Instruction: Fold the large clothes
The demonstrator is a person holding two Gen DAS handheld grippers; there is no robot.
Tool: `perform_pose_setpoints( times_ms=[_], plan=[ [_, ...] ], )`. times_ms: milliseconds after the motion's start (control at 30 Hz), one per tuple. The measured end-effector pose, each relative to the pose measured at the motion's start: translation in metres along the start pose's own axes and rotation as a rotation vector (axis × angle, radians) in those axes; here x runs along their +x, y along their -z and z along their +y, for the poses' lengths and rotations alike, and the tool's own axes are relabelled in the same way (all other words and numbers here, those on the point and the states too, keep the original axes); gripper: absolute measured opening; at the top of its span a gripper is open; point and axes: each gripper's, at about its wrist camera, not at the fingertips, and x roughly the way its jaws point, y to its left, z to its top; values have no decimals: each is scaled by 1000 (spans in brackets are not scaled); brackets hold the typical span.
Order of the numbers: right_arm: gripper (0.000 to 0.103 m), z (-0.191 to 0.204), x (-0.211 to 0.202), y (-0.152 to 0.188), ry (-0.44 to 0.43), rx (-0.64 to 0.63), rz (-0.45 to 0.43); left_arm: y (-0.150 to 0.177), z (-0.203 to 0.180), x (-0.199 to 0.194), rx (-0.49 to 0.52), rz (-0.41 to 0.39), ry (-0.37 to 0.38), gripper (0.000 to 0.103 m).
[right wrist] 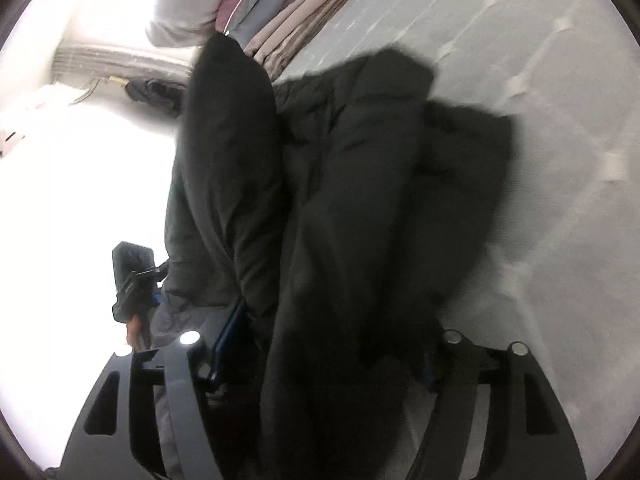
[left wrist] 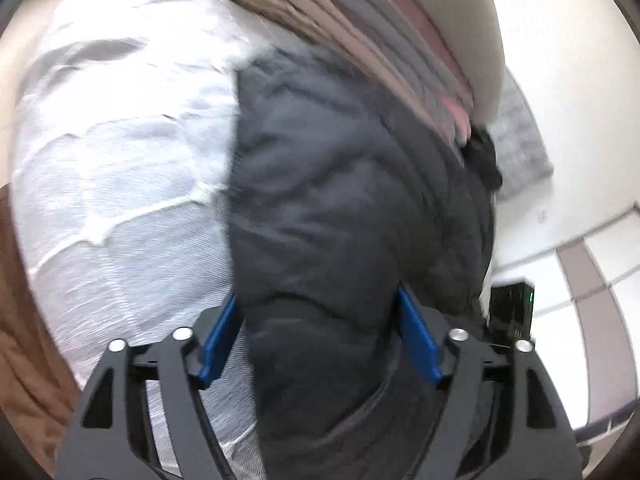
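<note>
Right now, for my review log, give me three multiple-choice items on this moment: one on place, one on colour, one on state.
1. The jacket lies on:
A a pale bedspread
B bare floor tiles
C a wooden desk

2. The left gripper's pads are:
A red
B blue
C yellow

3. The jacket is:
A hung on a hanger
B bunched up, unfolded
C in a neat square

Answers: 1 A, pale cloth surrounds it; 2 B, blue strips flank the fabric; 3 B, loose lumpy folds.
</note>
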Motion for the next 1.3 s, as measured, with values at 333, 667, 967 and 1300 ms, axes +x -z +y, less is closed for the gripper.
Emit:
perform_pose_setpoints(
  times_ms=[333, 667, 967, 1300],
  plan=[
    [78, 136, -58, -47, 4, -279, -275, -12, -25, -46, -24, -274, 130, 81],
    [59, 43, 49, -40, 177, -124, -43, 13, -46, -8, 99, -142, 82, 81],
    [65, 92, -50, 23, 154, -275, -173, 38, -72, -47, 148, -233, 89, 82],
    [73, 66, 18, 76, 291, -295, 8, 72, -93, -6, 248, -71, 6, 85]
  ],
)
